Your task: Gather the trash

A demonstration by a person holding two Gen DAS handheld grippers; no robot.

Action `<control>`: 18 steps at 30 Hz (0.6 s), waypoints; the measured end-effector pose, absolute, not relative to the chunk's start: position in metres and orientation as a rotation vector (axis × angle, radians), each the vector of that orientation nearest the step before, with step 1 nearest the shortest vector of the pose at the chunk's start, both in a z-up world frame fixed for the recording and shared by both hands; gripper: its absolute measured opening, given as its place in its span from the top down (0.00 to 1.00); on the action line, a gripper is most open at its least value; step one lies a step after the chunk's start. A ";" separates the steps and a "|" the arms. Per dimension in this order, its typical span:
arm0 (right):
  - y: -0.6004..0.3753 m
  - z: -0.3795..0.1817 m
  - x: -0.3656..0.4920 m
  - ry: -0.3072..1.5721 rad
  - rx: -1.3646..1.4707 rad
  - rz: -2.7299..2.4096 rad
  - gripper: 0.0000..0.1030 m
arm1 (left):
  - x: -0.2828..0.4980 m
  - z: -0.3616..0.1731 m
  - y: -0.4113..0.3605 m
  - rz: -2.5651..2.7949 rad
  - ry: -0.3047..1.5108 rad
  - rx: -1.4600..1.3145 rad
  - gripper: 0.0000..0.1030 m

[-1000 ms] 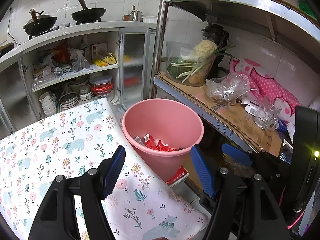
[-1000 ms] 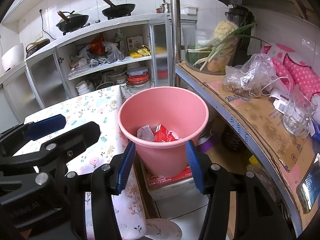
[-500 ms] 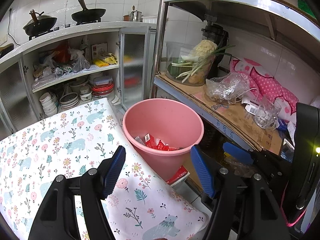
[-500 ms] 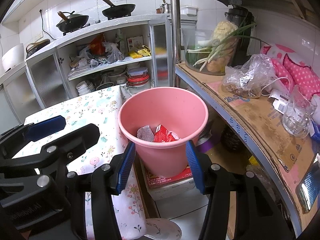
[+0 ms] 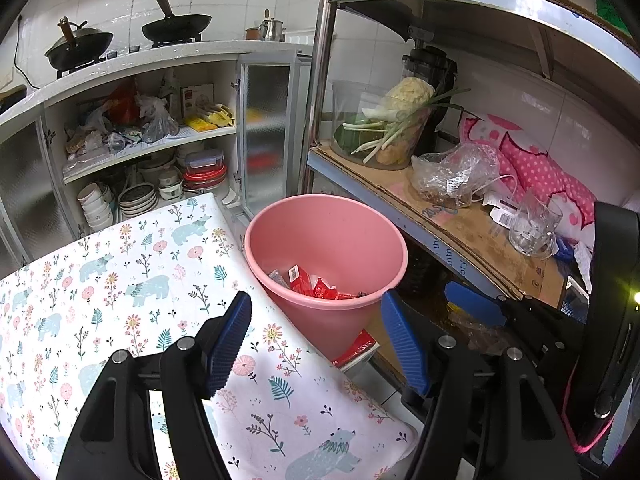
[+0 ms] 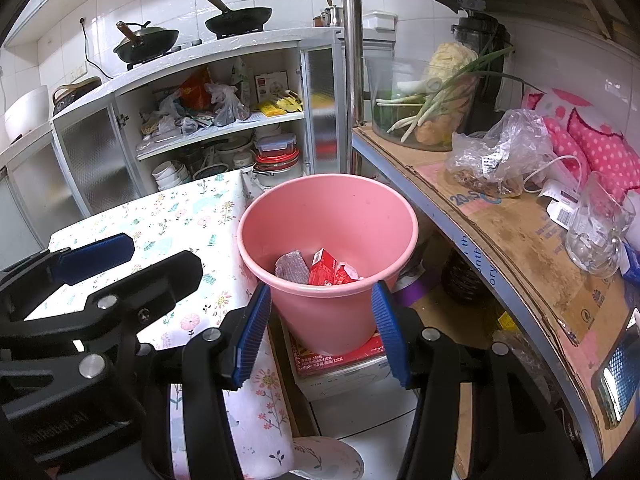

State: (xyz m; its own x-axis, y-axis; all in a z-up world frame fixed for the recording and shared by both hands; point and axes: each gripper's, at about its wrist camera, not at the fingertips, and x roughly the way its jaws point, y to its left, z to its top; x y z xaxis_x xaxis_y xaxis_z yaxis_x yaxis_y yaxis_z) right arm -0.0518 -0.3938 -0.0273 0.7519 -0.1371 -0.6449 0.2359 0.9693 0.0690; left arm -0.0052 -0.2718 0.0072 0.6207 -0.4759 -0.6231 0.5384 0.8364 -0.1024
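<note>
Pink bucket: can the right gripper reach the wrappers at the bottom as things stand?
Probably yes. The right gripper is open and empty in front of the pink bucket; the bucket's mouth is uncovered above the red wrappers. The near rim needs clearing first.

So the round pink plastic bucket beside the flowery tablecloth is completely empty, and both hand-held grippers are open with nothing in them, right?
Not quite: the round pink plastic bucket beside the flowery tablecloth holds red wrappers, seen in the right wrist view. Both hand-held grippers are open and carry nothing.

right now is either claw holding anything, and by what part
Nothing is held. The left claw and right claw are both open and empty, facing the pink bucket.
</note>
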 end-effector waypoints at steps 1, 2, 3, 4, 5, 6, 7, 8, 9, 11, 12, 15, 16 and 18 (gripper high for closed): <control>-0.394 -0.027 -0.052 0.691 0.149 -0.204 0.48 | -0.006 0.007 -0.272 -0.583 0.690 0.096 0.36; -0.393 -0.027 -0.052 0.691 0.149 -0.204 0.48 | -0.006 0.006 -0.271 -0.583 0.692 0.094 0.36; -0.393 -0.027 -0.052 0.692 0.150 -0.204 0.48 | -0.005 0.005 -0.271 -0.583 0.694 0.094 0.36; -0.393 -0.026 -0.052 0.692 0.149 -0.204 0.48 | -0.006 0.005 -0.271 -0.582 0.694 0.094 0.36; -0.393 -0.026 -0.052 0.692 0.149 -0.204 0.48 | -0.005 0.004 -0.271 -0.582 0.695 0.094 0.36; -0.393 -0.026 -0.052 0.692 0.149 -0.204 0.48 | -0.005 0.003 -0.271 -0.584 0.696 0.093 0.36; -0.393 -0.026 -0.052 0.692 0.149 -0.204 0.48 | -0.005 0.003 -0.271 -0.584 0.696 0.093 0.36; -0.393 -0.027 -0.052 0.692 0.149 -0.204 0.48 | -0.005 0.003 -0.271 -0.584 0.695 0.094 0.36; -0.393 -0.026 -0.052 0.692 0.149 -0.204 0.48 | -0.004 0.003 -0.271 -0.585 0.695 0.093 0.36; -0.393 -0.026 -0.052 0.692 0.149 -0.204 0.48 | -0.005 0.002 -0.271 -0.587 0.696 0.094 0.36; -0.393 -0.027 -0.052 0.693 0.150 -0.204 0.48 | -0.004 0.002 -0.272 -0.588 0.696 0.095 0.36; -0.392 -0.027 -0.052 0.695 0.149 -0.202 0.48 | -0.003 0.003 -0.273 -0.588 0.700 0.093 0.36; -0.392 -0.027 -0.052 0.696 0.149 -0.202 0.48 | -0.003 0.002 -0.273 -0.588 0.701 0.093 0.36; -0.392 -0.027 -0.051 0.697 0.149 -0.201 0.48 | -0.003 0.002 -0.273 -0.587 0.703 0.092 0.36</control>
State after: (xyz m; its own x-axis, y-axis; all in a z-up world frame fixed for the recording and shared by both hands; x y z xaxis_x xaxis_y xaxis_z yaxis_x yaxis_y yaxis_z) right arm -0.0511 -0.3916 -0.0274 0.7488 -0.1336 -0.6492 0.2328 0.9701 0.0689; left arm -0.0029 -0.2726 0.0023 0.6095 -0.4779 -0.6326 0.5380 0.8354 -0.1127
